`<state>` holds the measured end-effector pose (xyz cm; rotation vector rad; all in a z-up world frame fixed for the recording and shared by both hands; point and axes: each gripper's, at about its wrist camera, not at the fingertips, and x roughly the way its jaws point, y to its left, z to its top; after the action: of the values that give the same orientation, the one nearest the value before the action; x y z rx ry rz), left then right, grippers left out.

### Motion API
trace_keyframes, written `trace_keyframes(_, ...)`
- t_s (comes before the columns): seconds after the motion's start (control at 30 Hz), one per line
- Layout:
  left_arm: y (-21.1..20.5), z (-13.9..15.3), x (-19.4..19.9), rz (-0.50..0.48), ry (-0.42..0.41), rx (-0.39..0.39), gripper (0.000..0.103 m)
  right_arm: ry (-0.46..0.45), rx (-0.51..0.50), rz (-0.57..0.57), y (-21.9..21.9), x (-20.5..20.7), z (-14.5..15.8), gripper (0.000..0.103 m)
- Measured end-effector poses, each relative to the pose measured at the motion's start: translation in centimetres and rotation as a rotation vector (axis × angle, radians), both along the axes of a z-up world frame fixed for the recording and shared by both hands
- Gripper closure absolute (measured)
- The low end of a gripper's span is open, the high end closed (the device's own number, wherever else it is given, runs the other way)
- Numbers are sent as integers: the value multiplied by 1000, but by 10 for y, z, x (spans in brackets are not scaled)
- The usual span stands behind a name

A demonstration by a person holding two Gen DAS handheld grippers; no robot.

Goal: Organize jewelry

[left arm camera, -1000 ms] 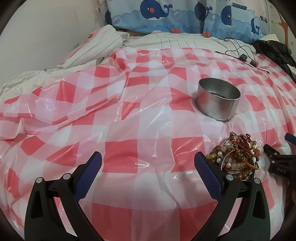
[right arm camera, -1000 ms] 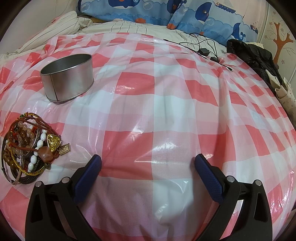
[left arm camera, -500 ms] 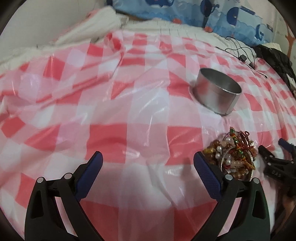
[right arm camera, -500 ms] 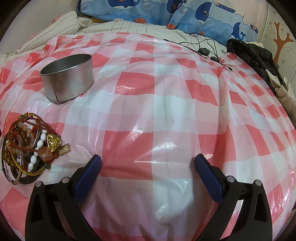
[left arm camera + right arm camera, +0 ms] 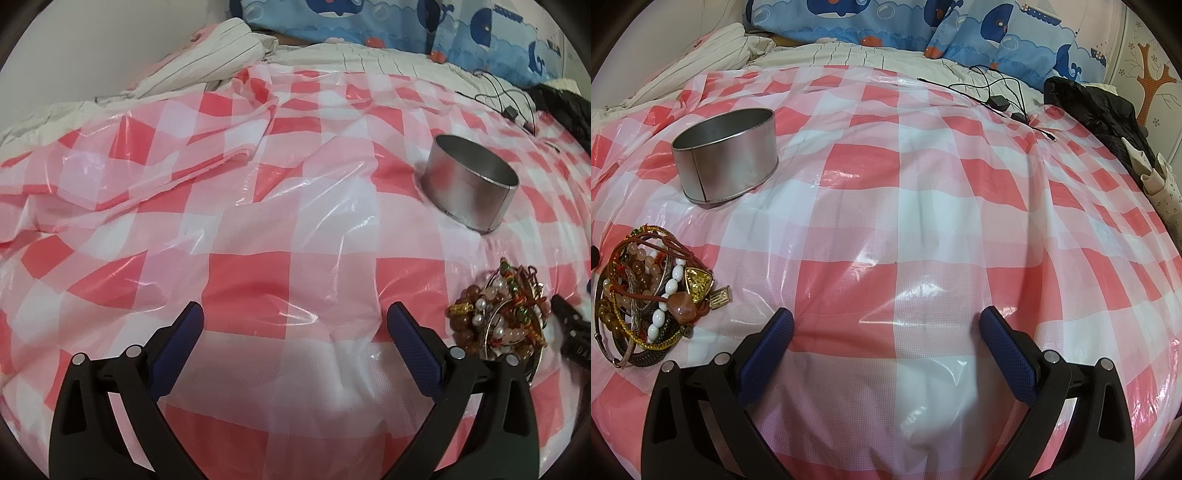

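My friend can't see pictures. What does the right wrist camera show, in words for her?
The right gripper, open and holding nothing, hovers over a red-and-white checked plastic sheet spread on a bed. At the left lies a tangled jewelry pile of beads and bangles, and behind it stands an empty round metal tin. Whale-print pillows sit at the back.

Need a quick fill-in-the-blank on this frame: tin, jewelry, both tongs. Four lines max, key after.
1. The tin holds ____ jewelry so far.
2. The jewelry lies in one tangled ____ on the checked sheet.
3. Both the left tongs and the right tongs are ____.
4. In the right wrist view, the tin sits ____ the jewelry, farther from the camera.

Missing words: no; pile; open; beyond
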<state>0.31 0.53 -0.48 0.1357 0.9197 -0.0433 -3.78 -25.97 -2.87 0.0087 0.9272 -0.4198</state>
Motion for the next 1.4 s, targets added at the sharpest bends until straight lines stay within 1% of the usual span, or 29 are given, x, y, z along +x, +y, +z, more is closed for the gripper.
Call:
trace_keyframes(0.13,0,1,-3,2,-12,9,8,-1,-1,0,0,0,0,7)
trace_keyframes(0.43,-3,0,-5,-12,-11,9,8,-2,-2,0,0,-1,1,7)
trace_keyframes(1.4,-8,-6,-2,-27,12,13,8,-3,-1,0,0,-1,1,7)
